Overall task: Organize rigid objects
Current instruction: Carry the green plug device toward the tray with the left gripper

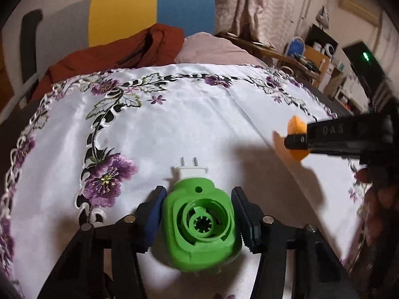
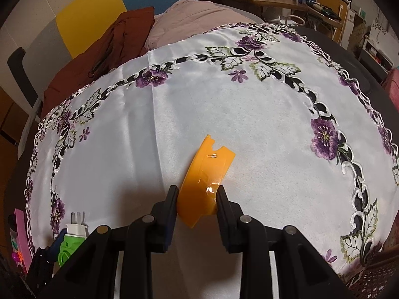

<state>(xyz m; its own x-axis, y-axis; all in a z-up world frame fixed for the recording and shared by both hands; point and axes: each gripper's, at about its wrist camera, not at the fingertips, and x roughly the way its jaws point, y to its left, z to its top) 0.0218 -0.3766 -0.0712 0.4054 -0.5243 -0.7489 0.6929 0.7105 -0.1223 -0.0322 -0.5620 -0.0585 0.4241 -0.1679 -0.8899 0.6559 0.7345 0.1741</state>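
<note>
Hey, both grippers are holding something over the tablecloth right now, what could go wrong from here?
1. The right gripper pinches only the near end of the curved orange plastic piece; most of it sticks out past the fingers, so it may pivot or slip.
2. The left gripper clamps the rounded green plug-in device; its sides could squirt out.
3. The device's white plug prongs point forward and might snag the embroidered tablecloth.

Green plug-in device, orange plastic piece, white purple-flowered tablecloth
</note>
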